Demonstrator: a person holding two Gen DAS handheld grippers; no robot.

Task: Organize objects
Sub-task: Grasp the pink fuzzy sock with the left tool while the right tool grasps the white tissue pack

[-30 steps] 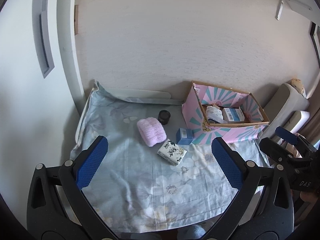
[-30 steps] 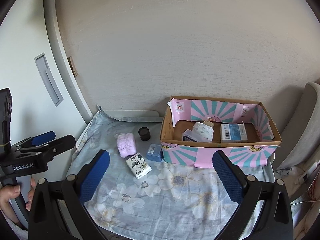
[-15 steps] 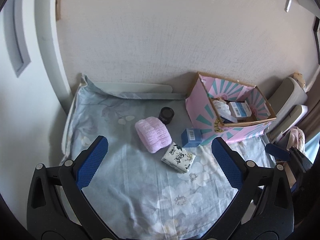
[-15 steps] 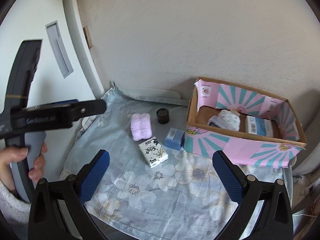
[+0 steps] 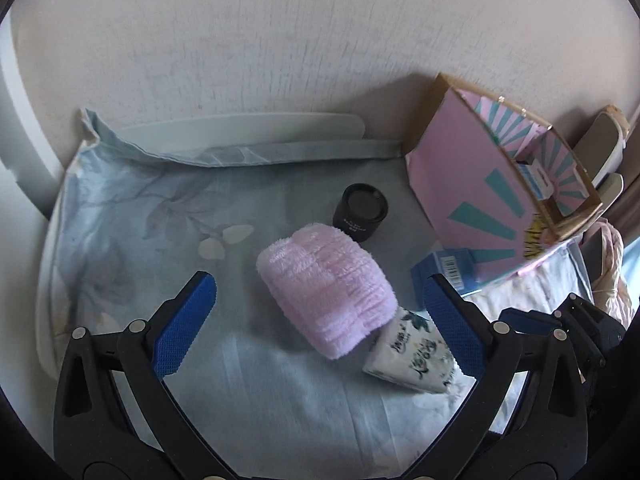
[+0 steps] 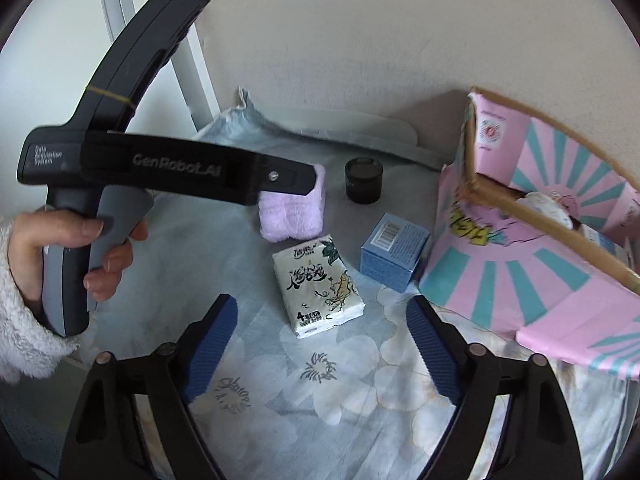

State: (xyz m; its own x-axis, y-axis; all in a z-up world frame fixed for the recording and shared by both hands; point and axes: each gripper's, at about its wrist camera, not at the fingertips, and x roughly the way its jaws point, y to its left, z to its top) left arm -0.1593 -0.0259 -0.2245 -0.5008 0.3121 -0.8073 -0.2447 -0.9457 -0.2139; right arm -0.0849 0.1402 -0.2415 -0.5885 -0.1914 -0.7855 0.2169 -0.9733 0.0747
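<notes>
Right gripper [image 6: 322, 344] jaws wide open, nothing held, hovering over the floral cloth [image 6: 360, 380] on the surface; tissue pack [image 6: 318, 286] sits just ahead at 12 o'clock. Blue box [image 6: 394, 252] at 1 o'clock, touching or just beside the pink carton [image 6: 520, 280] at 2–3 o'clock, which holds several items. Left hand [image 6: 92, 248] at 9 o'clock grips the left tool. Left gripper [image 5: 320, 322] jaws also wide open and empty, pink towel [image 5: 326, 294] between and just past the tips at 12 o'clock. Tissue pack [image 5: 412, 354] touches the towel's near-right end. Black jar [image 5: 362, 212] upright just behind the towel, near the wall [image 5: 280, 40].
</notes>
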